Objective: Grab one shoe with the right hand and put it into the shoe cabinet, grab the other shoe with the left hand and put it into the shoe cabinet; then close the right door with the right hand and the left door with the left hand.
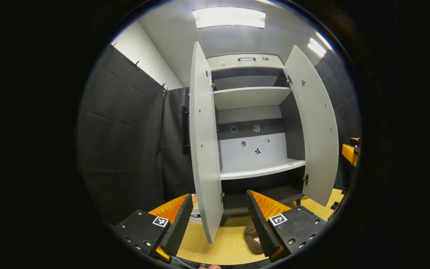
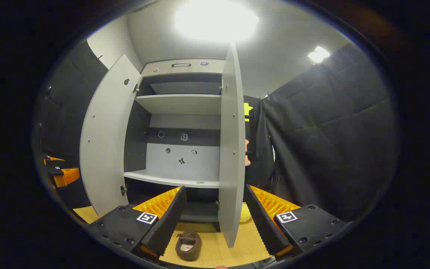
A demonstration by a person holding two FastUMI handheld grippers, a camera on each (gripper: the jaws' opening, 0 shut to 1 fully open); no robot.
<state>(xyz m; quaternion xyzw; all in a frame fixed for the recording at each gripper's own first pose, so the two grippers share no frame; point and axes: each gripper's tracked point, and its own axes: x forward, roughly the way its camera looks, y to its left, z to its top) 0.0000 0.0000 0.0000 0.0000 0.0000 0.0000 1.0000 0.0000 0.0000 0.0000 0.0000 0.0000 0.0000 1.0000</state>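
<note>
The grey shoe cabinet (image 1: 259,170) stands ahead with both doors swung open and its shelves bare. My left gripper (image 1: 219,194) is open and holds nothing; the left door's edge (image 1: 202,149) stands between its fingers. A brown shoe (image 1: 252,239) lies on the wooden floor, partly hidden by the right finger. In the right gripper view the cabinet (image 2: 170,179) faces me, and my right gripper (image 2: 215,188) is open and holds nothing. A brown shoe (image 2: 188,244) lies low between its fingers, and the right door (image 2: 231,149) rises just right of the shoe.
The right door (image 1: 315,130) and left door (image 2: 106,142) jut toward me. A yellow object (image 2: 245,215) peeks out behind the right door's foot. The other gripper shows far right (image 1: 351,151) and far left (image 2: 60,173). Black cloth walls close in both sides.
</note>
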